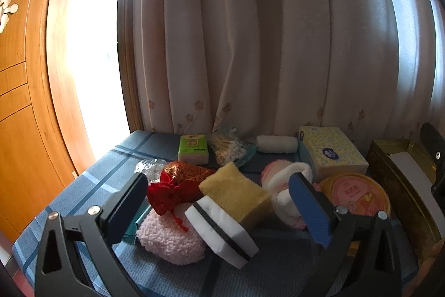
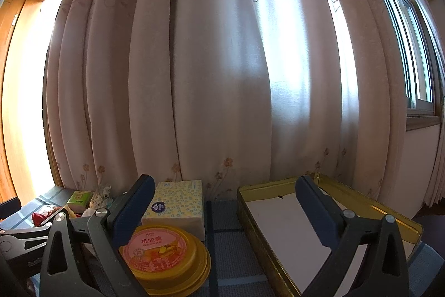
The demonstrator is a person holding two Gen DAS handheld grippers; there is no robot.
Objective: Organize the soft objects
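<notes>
Both grippers, left gripper (image 1: pixel 219 196) and right gripper (image 2: pixel 225 208), have fingers spread, holding nothing. Next, the left should pinch the yellow sponge (image 1: pixel 236 194) for the gold tray (image 2: pixel 370 209).

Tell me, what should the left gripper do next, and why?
Probably ease the left gripper forward and shut its fingers on the white-and-black layered sponge block. That block lies nearest, right between the open fingers, on top of the pile. The gold rectangular tin tray with its white liner looks ready to take it.
</notes>
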